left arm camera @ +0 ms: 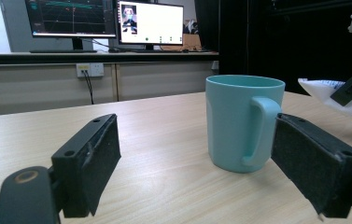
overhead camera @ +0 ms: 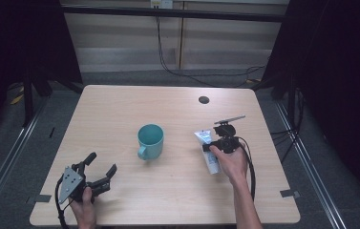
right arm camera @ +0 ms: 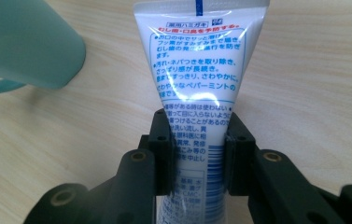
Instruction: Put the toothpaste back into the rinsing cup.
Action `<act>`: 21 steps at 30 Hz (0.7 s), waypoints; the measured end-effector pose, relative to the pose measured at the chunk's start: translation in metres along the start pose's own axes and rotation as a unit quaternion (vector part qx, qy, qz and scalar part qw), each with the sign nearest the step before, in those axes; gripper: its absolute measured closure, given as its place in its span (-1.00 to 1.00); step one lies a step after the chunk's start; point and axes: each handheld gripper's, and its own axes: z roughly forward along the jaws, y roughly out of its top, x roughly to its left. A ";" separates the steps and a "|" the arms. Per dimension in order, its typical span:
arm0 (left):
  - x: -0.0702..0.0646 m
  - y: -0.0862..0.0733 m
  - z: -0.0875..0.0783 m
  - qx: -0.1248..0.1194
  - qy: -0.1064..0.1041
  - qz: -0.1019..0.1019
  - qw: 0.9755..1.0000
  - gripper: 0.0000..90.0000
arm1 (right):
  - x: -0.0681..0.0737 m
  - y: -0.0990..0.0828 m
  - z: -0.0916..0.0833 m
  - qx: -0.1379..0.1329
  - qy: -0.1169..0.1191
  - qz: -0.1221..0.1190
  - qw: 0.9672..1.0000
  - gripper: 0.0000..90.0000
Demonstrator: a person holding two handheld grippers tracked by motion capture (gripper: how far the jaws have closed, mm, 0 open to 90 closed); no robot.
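Observation:
A teal mug (overhead camera: 150,140) stands upright near the table's middle, its handle toward the front left. Right of it is a white toothpaste tube (overhead camera: 202,137) with blue print. My right gripper (overhead camera: 216,147) is shut across it. In the right gripper view the tube (right arm camera: 197,65) runs away from the right gripper (right arm camera: 197,140), pinched between both pads, and the mug (right arm camera: 24,42) is at the upper left. My left gripper (overhead camera: 102,163) is open near the front left corner. In its own view the left gripper (left arm camera: 197,158) frames the mug (left arm camera: 239,121), still well short of it.
The wooden table (overhead camera: 120,109) has a small black round hole (overhead camera: 204,99) at the back right. Cables trail on the floor behind it (overhead camera: 177,71). Two monitors (left arm camera: 103,18) stand on a counter beyond the table in the left gripper view.

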 end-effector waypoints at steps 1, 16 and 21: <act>0.000 0.000 0.000 0.000 0.000 0.001 1.000 -0.65 | -0.001 -0.001 -0.002 -0.005 0.003 0.004 1.000 0.56; 0.000 0.000 0.000 0.000 0.000 -0.001 1.000 -0.65 | -0.005 -0.005 -0.019 -0.076 0.021 -0.003 0.997 0.56; 0.000 0.000 0.000 0.000 0.000 -0.001 1.000 -0.65 | -0.004 -0.007 -0.024 -0.099 0.023 -0.010 0.995 0.57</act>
